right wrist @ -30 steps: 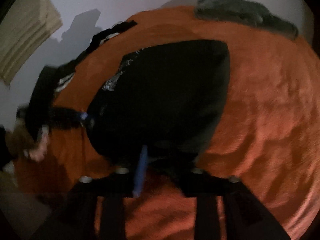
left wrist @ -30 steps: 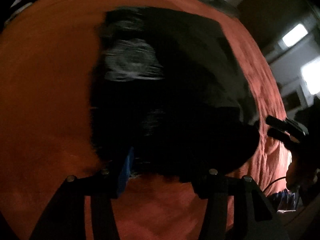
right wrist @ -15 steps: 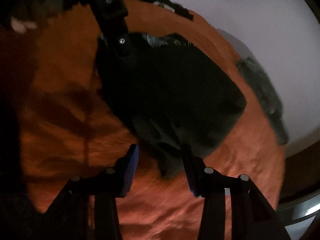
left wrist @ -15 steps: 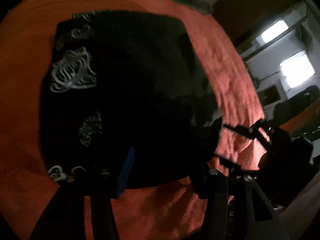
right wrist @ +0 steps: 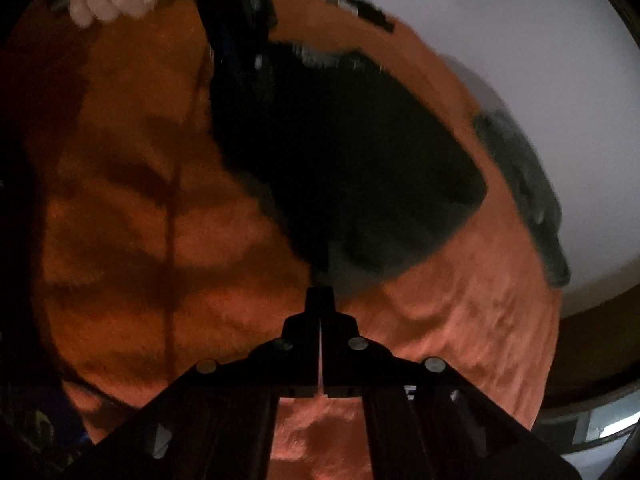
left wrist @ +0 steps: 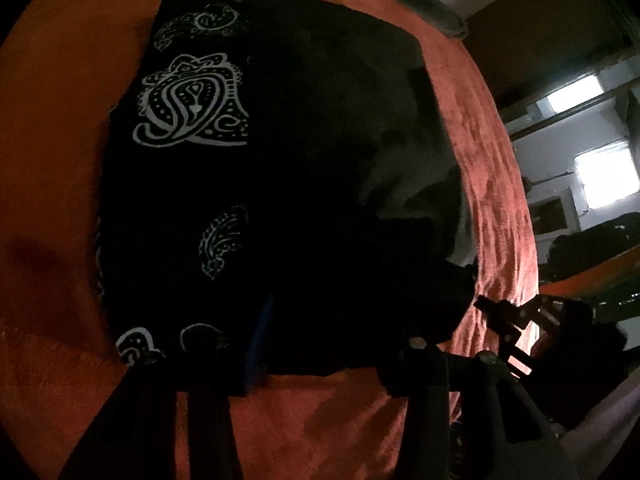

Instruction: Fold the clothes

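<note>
Right tool (right wrist: 320, 300) at unlabelled black garment (right wrist: 360, 168)

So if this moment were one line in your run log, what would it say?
task: fold clothes | black paisley-print garment: on orange blanket | right gripper: shut at garment's corner | left gripper: closing, over near edge

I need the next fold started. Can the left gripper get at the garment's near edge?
Probably yes: the left gripper is closing, with the near edge of the garment lying between its jaws and nothing else in the way.
</note>
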Available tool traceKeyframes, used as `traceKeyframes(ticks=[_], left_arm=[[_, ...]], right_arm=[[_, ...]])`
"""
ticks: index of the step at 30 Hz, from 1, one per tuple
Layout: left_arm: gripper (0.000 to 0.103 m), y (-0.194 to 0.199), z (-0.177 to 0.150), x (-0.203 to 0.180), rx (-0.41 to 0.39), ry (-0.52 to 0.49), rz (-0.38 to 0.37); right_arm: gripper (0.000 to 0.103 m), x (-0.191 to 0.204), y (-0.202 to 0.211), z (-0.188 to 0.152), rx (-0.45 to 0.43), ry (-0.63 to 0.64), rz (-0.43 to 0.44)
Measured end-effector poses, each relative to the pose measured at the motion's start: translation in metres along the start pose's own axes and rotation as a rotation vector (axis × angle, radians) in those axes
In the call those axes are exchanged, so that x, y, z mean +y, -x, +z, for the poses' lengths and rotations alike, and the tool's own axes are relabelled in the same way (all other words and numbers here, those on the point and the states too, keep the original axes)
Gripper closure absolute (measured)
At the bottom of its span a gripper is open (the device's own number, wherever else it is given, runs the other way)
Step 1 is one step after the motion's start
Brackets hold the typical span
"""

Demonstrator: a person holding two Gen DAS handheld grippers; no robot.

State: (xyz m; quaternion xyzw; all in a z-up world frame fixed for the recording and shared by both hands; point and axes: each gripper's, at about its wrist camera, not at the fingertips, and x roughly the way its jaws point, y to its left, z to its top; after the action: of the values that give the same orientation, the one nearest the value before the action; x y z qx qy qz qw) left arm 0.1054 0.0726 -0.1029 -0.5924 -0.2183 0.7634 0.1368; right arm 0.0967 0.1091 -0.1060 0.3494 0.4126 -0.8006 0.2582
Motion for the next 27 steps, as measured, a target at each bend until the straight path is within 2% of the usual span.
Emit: traceKeyframes(ticks=[2,5,10,13,17,21,23,25,27], left_arm=[[0.055,-0.004,0.002,-0.001,0.006,-0.003,-0.003],[0.055,-0.008,0.005,0.002,0.012,0.022,-0.013],[0.055,0.009,0.000,0.017,0.013,0.043,-0.035],[0.055,0.011,-0.001,0.018,0.013,0.044,-0.036],[0.055,0.013,-0.001,0.020,0.015,0.047,-0.037],[0.054,0.014,-0.001,0.021,0.018,0.043,-0.034],[0.054,0.013,-0.001,0.021,0.017,0.043,-0.034],[0.054,0.013,0.000,0.021,0.016,0.044,-0.036],[0.054,0.013,0.000,0.021,0.016,0.044,-0.040]], right_arm=[[0.090,0.005,-0.001,0.010,-0.030,0.041,0.007],[0.089,0.017,-0.005,0.023,-0.061,0.122,0.010],[0.089,0.026,-0.020,0.027,-0.044,0.197,-0.042],[0.089,0.022,-0.016,0.033,-0.072,0.189,-0.070],[0.089,0.020,-0.014,0.045,-0.094,0.162,-0.020],[0.089,0.032,-0.026,0.054,-0.077,0.196,-0.045],[0.089,0.037,-0.036,0.056,-0.055,0.214,-0.094],[0.089,0.032,-0.041,0.058,-0.045,0.189,-0.145],[0.089,0.024,-0.037,0.060,-0.050,0.157,-0.131]])
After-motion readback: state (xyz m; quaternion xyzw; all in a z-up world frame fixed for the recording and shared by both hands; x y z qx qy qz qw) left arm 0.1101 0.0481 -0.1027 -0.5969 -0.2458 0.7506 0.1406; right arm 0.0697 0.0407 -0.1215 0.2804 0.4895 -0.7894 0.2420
